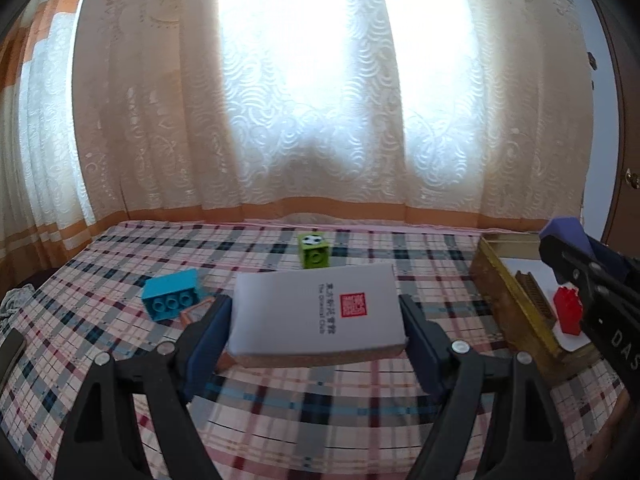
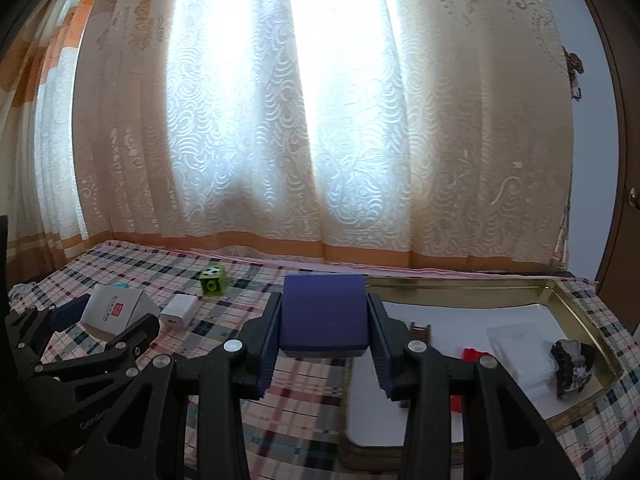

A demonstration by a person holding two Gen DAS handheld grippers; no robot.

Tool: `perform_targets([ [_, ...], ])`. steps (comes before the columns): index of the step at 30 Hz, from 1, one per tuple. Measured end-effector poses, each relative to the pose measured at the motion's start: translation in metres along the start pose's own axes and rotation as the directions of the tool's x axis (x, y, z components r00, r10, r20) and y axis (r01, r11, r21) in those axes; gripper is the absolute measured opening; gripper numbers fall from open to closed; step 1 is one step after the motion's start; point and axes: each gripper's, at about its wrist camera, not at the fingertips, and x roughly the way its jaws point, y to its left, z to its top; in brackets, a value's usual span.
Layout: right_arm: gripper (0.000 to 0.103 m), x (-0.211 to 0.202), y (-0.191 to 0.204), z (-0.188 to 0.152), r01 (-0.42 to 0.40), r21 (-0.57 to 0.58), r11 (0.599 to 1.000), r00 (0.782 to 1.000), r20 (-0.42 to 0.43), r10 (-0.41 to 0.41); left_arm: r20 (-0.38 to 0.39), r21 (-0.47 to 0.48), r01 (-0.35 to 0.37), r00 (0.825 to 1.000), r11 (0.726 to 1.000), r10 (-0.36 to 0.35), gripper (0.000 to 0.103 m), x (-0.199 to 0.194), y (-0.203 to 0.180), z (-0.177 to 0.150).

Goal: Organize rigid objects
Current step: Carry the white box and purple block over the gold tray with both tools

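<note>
My left gripper (image 1: 316, 320) is shut on a white box with a red stamp (image 1: 316, 312) and holds it above the plaid bed; it also shows in the right wrist view (image 2: 114, 312). My right gripper (image 2: 324, 320) is shut on a dark blue box (image 2: 324, 312), held at the left edge of the gold tray (image 2: 580, 312); this box shows in the left wrist view (image 1: 568, 232). A blue brick (image 1: 172, 294) and a green cube (image 1: 315, 250) lie on the bed. A red brick (image 1: 568, 310) stands in the tray (image 1: 504, 292).
A white charger (image 2: 178, 310) lies on the bed near the green cube (image 2: 212, 278). In the tray are a white pad (image 2: 520, 344), a dark rock-like lump (image 2: 572, 368) and a small brown comb-like piece (image 2: 420, 330). Curtains hang behind the bed.
</note>
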Motion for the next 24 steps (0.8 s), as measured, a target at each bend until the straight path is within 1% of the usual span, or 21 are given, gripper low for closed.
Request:
perform_targets([
  [5,0.043,-0.004,-0.018,0.0,0.026,0.003,1.0,1.0,0.006,-0.026,0.003,0.008,0.024,1.0,1.0,-0.024,0.081,-0.003,-0.018,-0.001],
  [15,0.043,-0.009,-0.057,-0.001,0.074,0.025,0.997,0.997,0.014,-0.075,0.019,0.075,0.078,0.997,0.994,-0.08,0.081,-0.007,-0.069,0.001],
  [20,0.043,-0.012,-0.092,0.002,0.11,0.075,0.991,0.994,0.023,-0.112,0.033,0.085,0.113,0.993,0.99,-0.116,0.081,-0.008,-0.097,0.009],
  [24,0.043,-0.018,-0.129,0.003,0.163,0.12,0.979,0.985,0.036,-0.168,0.045,0.091,0.15,0.987,0.984,-0.155,0.081,-0.01,-0.12,0.016],
])
